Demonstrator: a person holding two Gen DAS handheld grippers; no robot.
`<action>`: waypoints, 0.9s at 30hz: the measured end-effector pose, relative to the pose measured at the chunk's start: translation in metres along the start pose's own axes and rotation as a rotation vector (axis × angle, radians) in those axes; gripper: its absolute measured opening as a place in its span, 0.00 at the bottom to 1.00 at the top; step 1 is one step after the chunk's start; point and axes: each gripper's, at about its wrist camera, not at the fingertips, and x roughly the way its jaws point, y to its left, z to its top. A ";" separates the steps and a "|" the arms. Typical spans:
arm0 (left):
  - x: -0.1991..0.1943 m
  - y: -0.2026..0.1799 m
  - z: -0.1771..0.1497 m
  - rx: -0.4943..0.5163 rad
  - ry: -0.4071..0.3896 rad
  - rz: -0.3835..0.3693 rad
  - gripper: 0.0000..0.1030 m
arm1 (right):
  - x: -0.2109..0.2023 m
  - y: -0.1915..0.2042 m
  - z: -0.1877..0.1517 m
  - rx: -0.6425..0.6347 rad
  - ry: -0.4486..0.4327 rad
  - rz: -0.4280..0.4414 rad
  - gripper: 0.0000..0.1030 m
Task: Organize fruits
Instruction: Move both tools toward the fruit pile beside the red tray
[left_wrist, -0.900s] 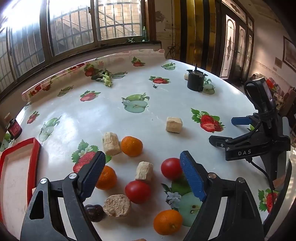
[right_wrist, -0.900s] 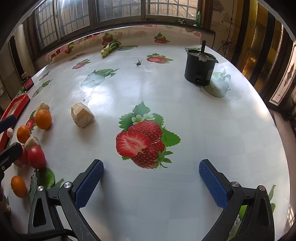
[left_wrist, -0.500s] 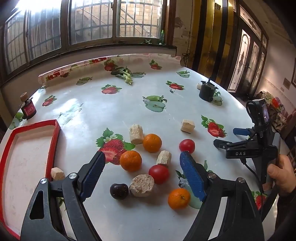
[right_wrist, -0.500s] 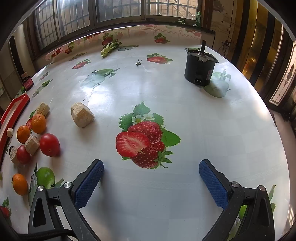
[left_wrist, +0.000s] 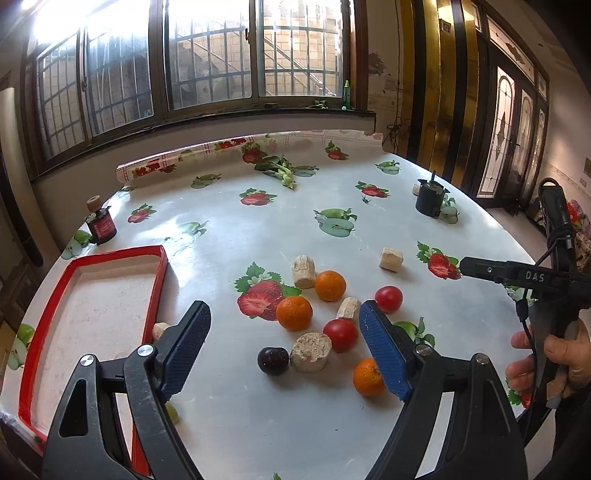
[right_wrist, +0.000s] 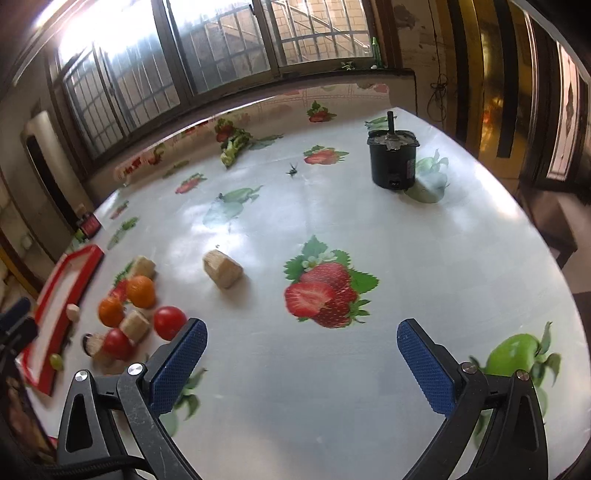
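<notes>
Loose fruit lies mid-table in the left wrist view: three oranges, one (left_wrist: 294, 312) near a printed strawberry, two red tomatoes (left_wrist: 341, 334) (left_wrist: 388, 298) and a dark plum (left_wrist: 273, 360). A red-rimmed tray (left_wrist: 161, 263) sits at the left. My left gripper (left_wrist: 284, 350) is open and empty, raised above the near table edge. My right gripper (right_wrist: 301, 363) is open and empty over bare tablecloth; its body shows at the right of the left wrist view (left_wrist: 532, 277). The right wrist view shows the fruit (right_wrist: 169, 322) and tray (right_wrist: 59, 321) at its left.
Several beige cork-like chunks (left_wrist: 309, 351) (right_wrist: 222, 273) lie among the fruit. A black motor-like can (right_wrist: 393, 158) stands at the back right, a small dark jar (left_wrist: 101, 226) at the back left, leafy greens (left_wrist: 280, 170) far back. A small green grape (right_wrist: 56, 361) lies by the tray.
My left gripper has risen and pulled back, so the tray and more of the table came into view. My right gripper has lifted and tilted. Nothing was grasped.
</notes>
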 end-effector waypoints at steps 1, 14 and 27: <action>-0.003 0.000 -0.001 0.002 -0.006 0.006 0.80 | -0.002 -0.001 0.002 0.052 0.003 0.076 1.00; -0.025 0.004 -0.004 0.024 -0.052 0.047 0.80 | -0.059 0.082 0.004 -0.237 -0.065 0.108 1.00; -0.044 0.026 -0.017 0.012 -0.053 0.042 0.80 | -0.086 0.131 -0.016 -0.599 -0.169 -0.172 1.00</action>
